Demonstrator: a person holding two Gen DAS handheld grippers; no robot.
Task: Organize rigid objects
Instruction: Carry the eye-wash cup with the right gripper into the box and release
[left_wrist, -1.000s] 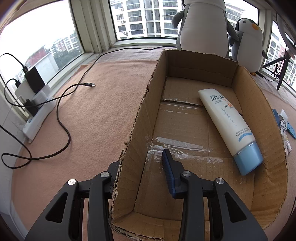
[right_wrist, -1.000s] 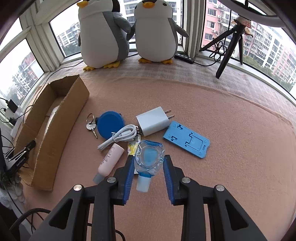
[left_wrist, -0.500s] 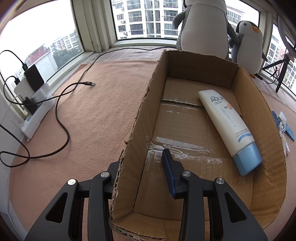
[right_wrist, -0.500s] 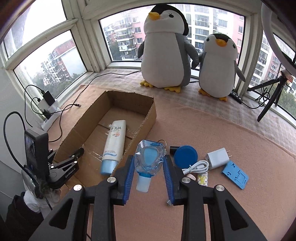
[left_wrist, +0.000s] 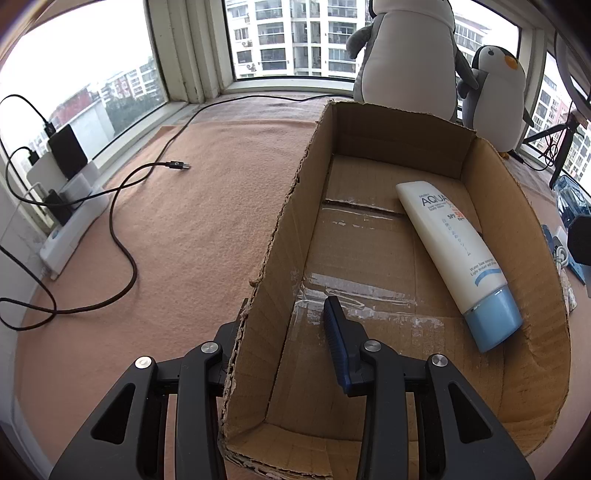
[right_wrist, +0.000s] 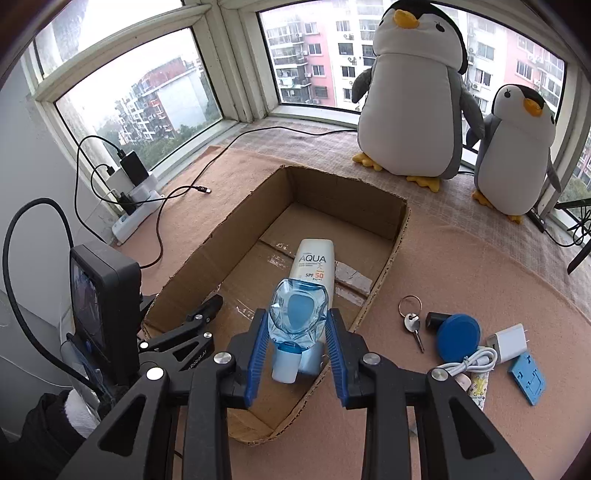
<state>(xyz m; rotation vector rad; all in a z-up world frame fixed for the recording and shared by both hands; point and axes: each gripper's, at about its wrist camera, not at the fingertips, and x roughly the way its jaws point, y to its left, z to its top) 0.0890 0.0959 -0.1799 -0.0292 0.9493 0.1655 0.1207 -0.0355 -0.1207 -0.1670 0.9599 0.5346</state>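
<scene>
Left wrist view: left gripper pinches the near-left wall of the cardboard box, one finger outside, one inside. Box is open-topped, torn edges, clear tape across the floor seam. Inside lies a white sunscreen tube with a light blue cap, cap toward the camera, along the right wall. Box sits on a peach felt-like mat. Black cable loops over the mat to a white power strip by the window. Two plush penguins behind the box.

Right wrist view: right gripper clamped on a small clear blue bottle, crumpled body, pale blue cap pointing toward the camera, held above the box's near end, over the tube's cap. Right of the box on the mat: key, blue round case, white charger, white cable, blue phone stand. Bay windows all round, apartment blocks outside.
</scene>
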